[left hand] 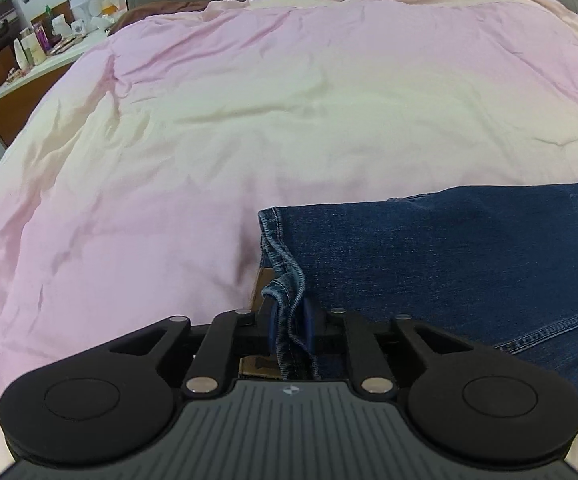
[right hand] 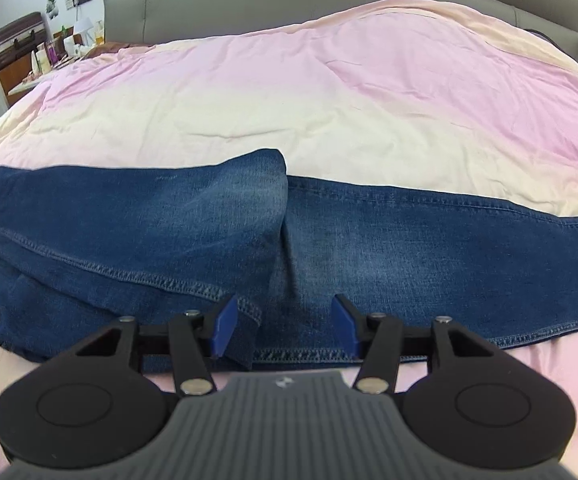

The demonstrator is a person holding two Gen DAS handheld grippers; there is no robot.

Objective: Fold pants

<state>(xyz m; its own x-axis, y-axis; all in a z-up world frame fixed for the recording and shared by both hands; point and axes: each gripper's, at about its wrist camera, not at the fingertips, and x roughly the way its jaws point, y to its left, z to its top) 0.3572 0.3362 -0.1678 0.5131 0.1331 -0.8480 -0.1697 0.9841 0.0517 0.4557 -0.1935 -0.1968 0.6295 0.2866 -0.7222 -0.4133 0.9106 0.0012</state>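
Pants (right hand: 329,232) lie half-folded on the bed (right hand: 329,92); your left gripper (left hand: 291,330) sits narrow around their hem, right gripper (right hand: 285,330) wide and empty, final folds remain

**Wide free bedcover behind the jeans, clutter only at the far left**

The pink and cream bedcover (right hand: 329,92) lies open and flat from the jeans (right hand: 409,232) up to the grey headboard (right hand: 329,4), so a gripper can pass freely there. The jeans make a low band across the near side, with one folded layer raised a little at the middle. A side table (left hand: 29,68) crowded with bottles stands beside the far left edge of the bed
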